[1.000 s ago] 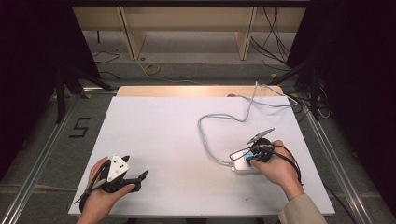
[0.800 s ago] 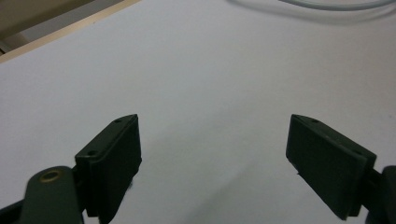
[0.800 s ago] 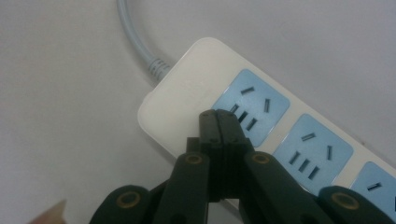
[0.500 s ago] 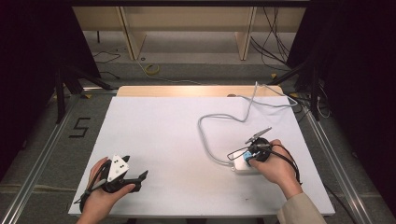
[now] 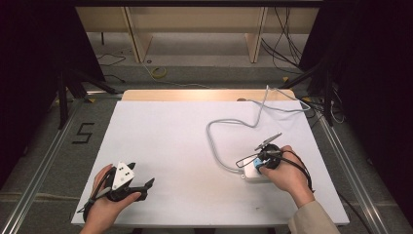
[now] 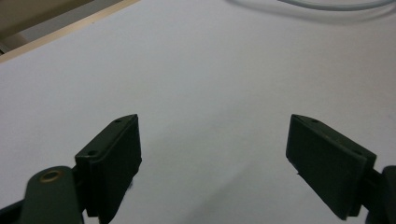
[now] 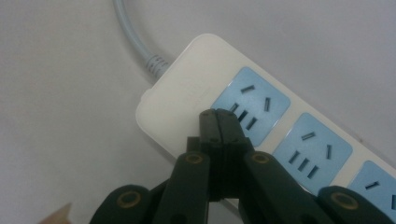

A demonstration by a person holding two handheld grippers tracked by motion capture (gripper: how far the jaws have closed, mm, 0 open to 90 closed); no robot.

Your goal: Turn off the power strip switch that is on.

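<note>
A white power strip (image 7: pixel 187 88) with blue socket panels (image 7: pixel 259 95) lies on the white table (image 5: pixel 170 136) at the right, and part of it shows under the person's right hand (image 5: pixel 251 171). Its grey cable (image 5: pixel 214 141) loops back over the table's far edge. My right gripper (image 7: pixel 217 114) is shut with nothing between its jaws, its tips just over the strip's cable end beside the first socket. In the high view my right gripper (image 5: pixel 260 163) points down at the strip. My left gripper (image 6: pixel 212 140) is open and empty, low over bare table at the front left (image 5: pixel 146 186).
The table's far edge shows a wooden strip (image 5: pixel 195 95). Metal rails (image 5: pixel 48 161) run along both sides of the table. Shelving legs and loose cables (image 5: pixel 156 73) lie on the floor beyond.
</note>
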